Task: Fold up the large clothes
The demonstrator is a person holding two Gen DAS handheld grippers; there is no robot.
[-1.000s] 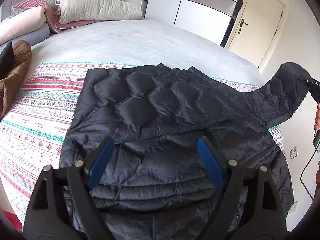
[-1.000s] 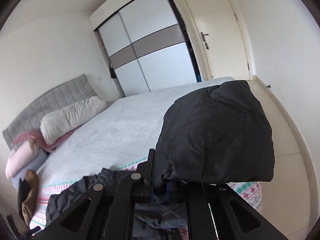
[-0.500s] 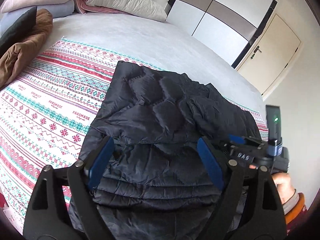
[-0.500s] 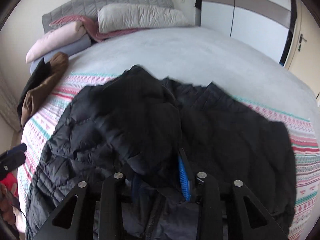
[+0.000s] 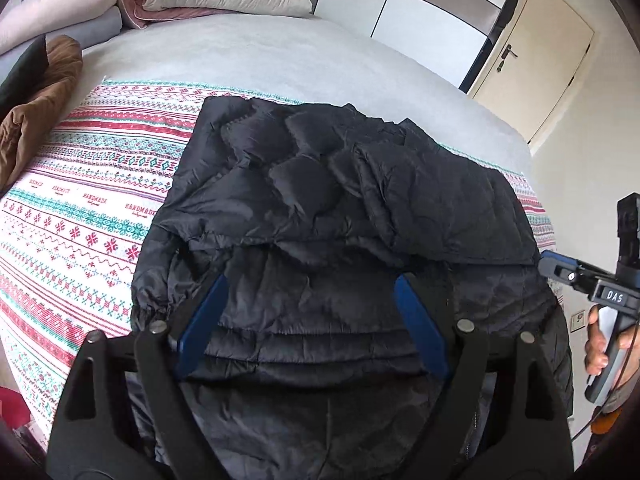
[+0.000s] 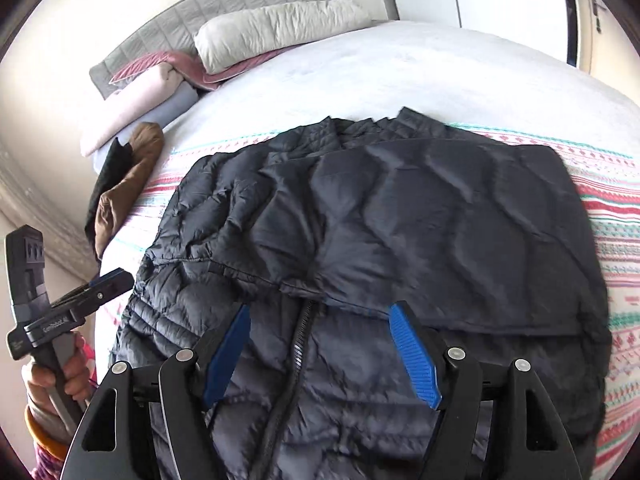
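Observation:
A black quilted puffer jacket (image 5: 340, 216) lies spread on a patterned blanket (image 5: 80, 200) on the bed, with both sleeves folded across its body. It also shows in the right wrist view (image 6: 400, 216), front zipper (image 6: 298, 344) facing up. My left gripper (image 5: 310, 292) is open and empty just above the jacket's near part. My right gripper (image 6: 320, 316) is open and empty above the zipper. The right gripper also shows at the right edge of the left wrist view (image 5: 560, 270), and the left one at the left edge of the right wrist view (image 6: 108, 284).
Pillows and folded bedding (image 6: 240, 48) are stacked at the headboard. A brown and black garment (image 5: 36, 92) lies at the bed's left side. The grey bed sheet (image 5: 280, 60) lies beyond the jacket. A wardrobe and door (image 5: 532, 64) stand to the right.
My right gripper carried the right sleeve across the jacket, let it go and opened. It has drawn back to the near edge. My left gripper stayed open over the jacket.

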